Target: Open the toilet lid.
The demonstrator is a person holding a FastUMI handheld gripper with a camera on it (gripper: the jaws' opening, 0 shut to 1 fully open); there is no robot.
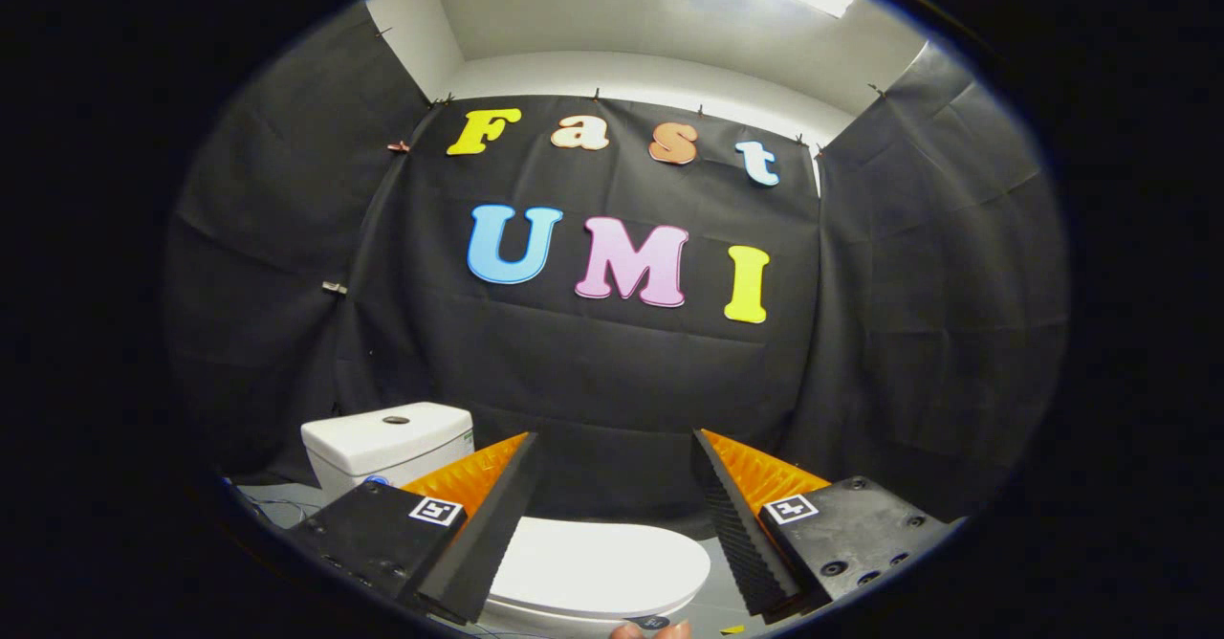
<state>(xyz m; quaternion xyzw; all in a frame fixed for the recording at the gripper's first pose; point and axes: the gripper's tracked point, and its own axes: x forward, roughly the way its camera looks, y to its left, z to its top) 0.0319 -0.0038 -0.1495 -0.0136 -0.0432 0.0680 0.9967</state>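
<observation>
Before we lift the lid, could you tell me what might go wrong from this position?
The gripper is open, above the closed toilet lid, touching nothing. Two risks, as I judge them:
1. The lid is smooth and lies flat on the bowl, so the fingers may slip off its edge.
2. The tank stands close behind; a lid swung up fast could bang against it.

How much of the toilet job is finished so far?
Nothing is done yet: the toilet lid lies flat and closed, in front of the tank. Right now the gripper hangs open above the lid, fingers wide apart, holding nothing. Left to do: catch the lid's edge and lift it up.
</observation>
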